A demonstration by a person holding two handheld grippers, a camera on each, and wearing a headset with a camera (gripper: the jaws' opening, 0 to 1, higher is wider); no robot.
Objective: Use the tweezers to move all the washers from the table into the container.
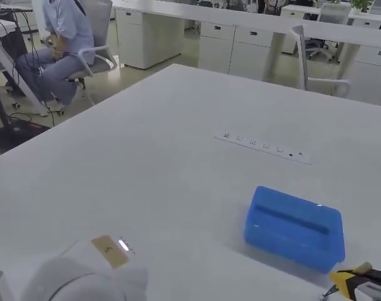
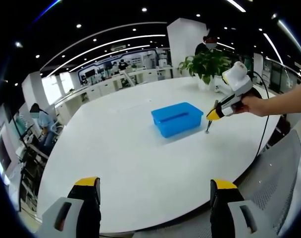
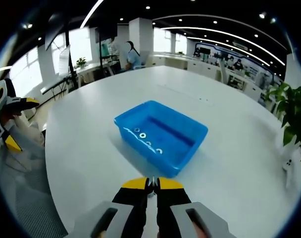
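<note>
Seated person (image 1: 64, 37), potted plant (image 2: 206, 63) — seemingly a power strip (image 1: 262, 148).

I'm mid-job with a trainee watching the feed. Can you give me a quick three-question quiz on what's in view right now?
1. True or false: the left tool has its jaws wide apart.
2. Pick one: the washers seen in the right tool view lie A) inside the blue container, B) on the floor, C) on a chair.
3. Fill the gap: the right tool is shut on the ____.

Key: 1 true. 2 A. 3 tweezers.
</note>
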